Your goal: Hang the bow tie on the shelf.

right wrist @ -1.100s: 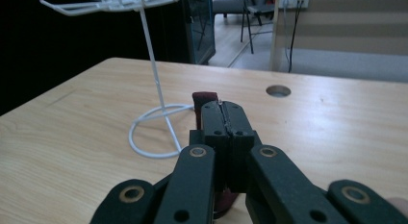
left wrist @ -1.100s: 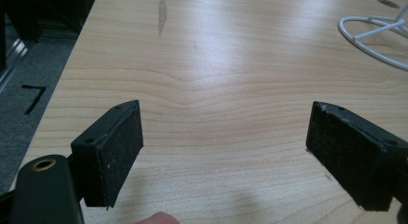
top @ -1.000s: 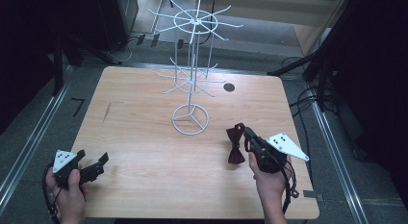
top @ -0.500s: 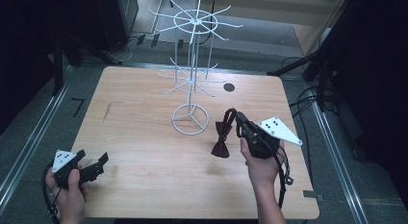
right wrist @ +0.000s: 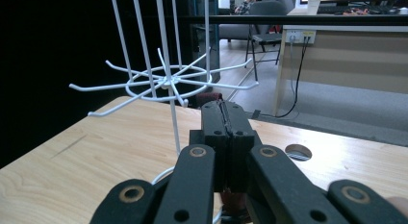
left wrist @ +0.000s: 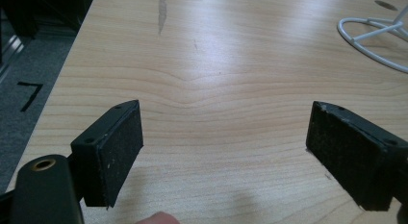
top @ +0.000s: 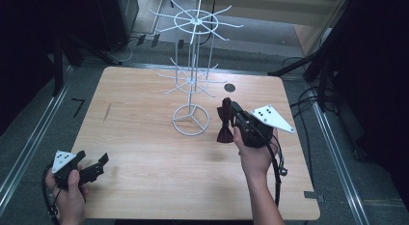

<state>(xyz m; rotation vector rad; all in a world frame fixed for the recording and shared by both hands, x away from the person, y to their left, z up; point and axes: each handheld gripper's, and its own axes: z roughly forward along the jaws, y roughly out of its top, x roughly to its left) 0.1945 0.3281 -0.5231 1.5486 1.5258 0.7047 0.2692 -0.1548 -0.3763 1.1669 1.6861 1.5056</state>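
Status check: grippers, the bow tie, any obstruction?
Right gripper shut on dark red bow tie, beside white wire rack. Left gripper open, idle. Nothing between.

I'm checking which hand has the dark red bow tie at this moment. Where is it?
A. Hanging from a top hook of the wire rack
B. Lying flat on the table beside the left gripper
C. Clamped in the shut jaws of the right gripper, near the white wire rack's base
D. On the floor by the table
C: the right gripper is shut on the bow tie, lifted beside the wire rack.
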